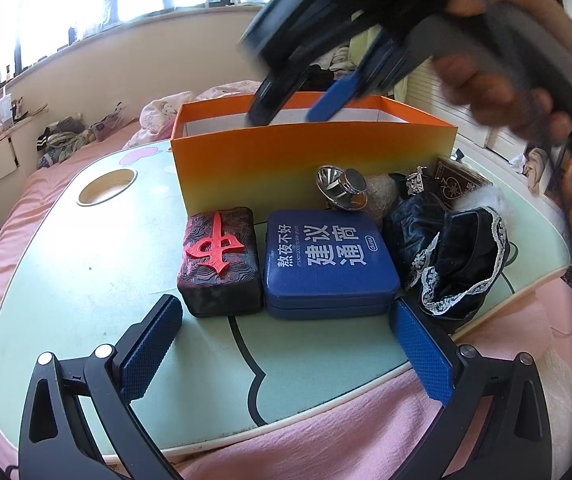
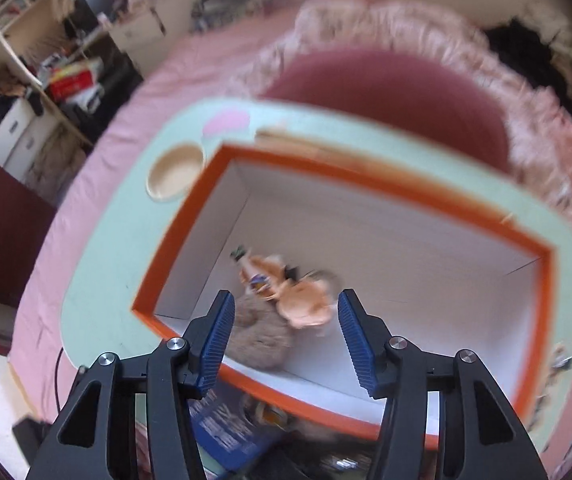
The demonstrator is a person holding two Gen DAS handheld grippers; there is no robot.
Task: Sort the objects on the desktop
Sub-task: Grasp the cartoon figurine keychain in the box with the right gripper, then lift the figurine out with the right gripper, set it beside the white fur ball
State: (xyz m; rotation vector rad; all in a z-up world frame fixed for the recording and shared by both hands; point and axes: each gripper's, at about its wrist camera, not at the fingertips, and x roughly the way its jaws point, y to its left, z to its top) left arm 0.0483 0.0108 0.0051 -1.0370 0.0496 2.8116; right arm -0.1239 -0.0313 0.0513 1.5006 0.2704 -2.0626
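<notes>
An orange box (image 1: 310, 164) with white inner walls (image 2: 406, 248) stands at the back of the pale green lap table (image 1: 86, 264). Inside it lie a small orange doll-like figure (image 2: 306, 300) and a brown furry lump (image 2: 262, 340). My right gripper (image 2: 286, 300) hangs over the box, open, nothing between its blue pads; the left wrist view shows it (image 1: 288, 116) blurred above the rim. In front of the box sit a dark block with a red character (image 1: 220, 264) and a blue tin (image 1: 328, 260). My left gripper (image 1: 284, 306) stands open just before them, holding nothing.
Right of the tin lie a black lace-trimmed cloth (image 1: 458, 256), a shiny metal cup piece (image 1: 342, 192), a crumpled foil lump (image 1: 382, 196) and a dark card box (image 1: 462, 184). A round cup hole (image 1: 106, 186) is at the table's left. Pink bedding (image 1: 346, 432) surrounds the table.
</notes>
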